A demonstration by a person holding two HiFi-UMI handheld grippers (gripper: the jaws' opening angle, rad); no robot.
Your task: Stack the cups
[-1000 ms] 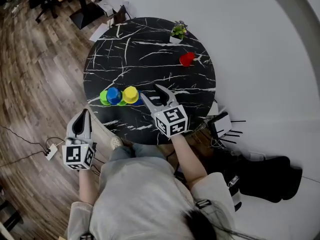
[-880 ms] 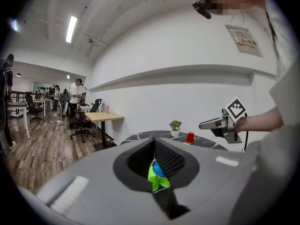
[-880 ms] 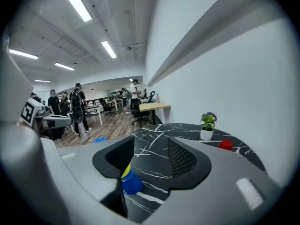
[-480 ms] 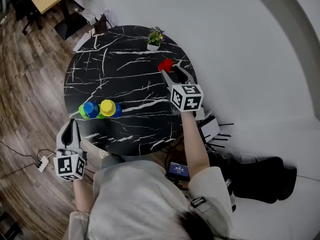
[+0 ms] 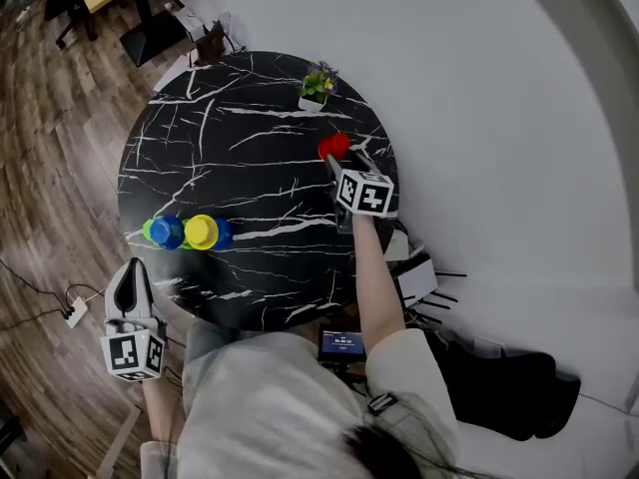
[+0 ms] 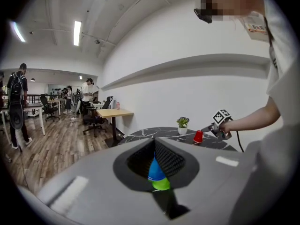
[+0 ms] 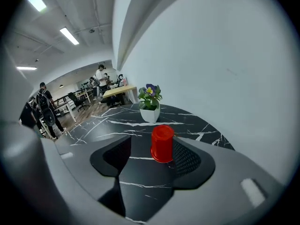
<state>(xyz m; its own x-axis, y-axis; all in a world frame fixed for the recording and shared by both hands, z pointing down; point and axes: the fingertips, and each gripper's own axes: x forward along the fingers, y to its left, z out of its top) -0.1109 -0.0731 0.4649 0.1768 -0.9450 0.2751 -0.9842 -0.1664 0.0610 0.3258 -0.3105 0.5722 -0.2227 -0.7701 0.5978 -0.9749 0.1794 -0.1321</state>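
In the head view the red cup stands at the far right of the bench, near the plant and well apart from the row of cups at the near left edge. The right hand-held gripper is over the bench with a jaw on either side of the red cup. The left hand-held gripper hangs off the bench, just near of the row. In the left gripper view its jaws are together with nothing in them; a blue cup and a green cup show beyond the tips, with the red cup far off to the right. In the right gripper view the jaws stand apart and have just been opening wider. The red cup, seemingly upside down, stands between them, close to the right jaw and clear of the left, so it is not yet gripped. The step in hand looks like fetching the red cup. The next move calls for centring the jaws on it, closing gently so the light cup neither tips nor slides, then lifting it across to the row.
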